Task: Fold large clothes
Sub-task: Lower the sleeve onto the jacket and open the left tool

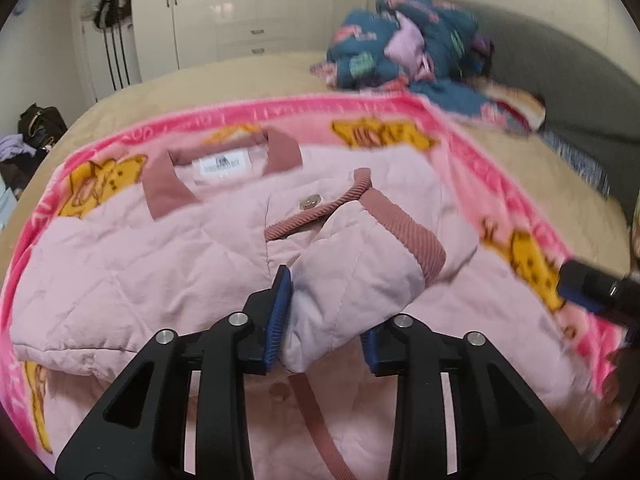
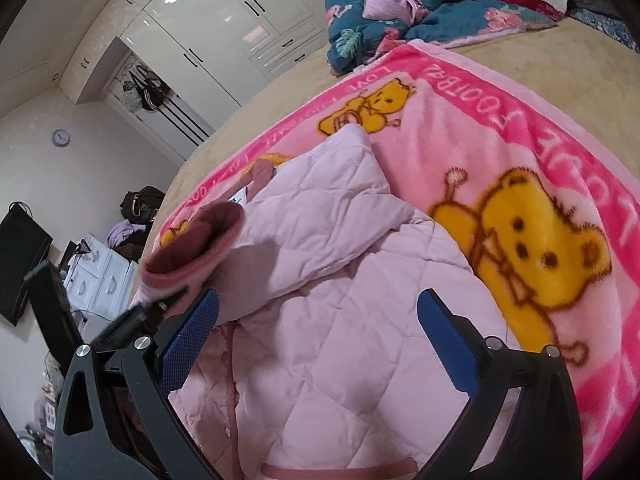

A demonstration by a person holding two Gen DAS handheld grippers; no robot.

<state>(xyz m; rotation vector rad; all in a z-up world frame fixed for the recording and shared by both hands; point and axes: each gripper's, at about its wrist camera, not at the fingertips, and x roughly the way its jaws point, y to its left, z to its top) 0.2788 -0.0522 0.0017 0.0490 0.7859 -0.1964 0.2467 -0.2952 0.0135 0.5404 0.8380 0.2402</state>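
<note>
Bed (image 1: 200, 76), left gripper (image 1: 324, 328) pinching jacket sleeve (image 1: 360, 280)

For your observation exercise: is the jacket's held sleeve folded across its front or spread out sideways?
Folded across. The left gripper grips the sleeve, whose ribbed cuff lies over the jacket chest.

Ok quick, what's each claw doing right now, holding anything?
Left claw: shut on the sleeve of the pink quilted jacket.
Right claw: open, holding nothing, above the jacket.
</note>
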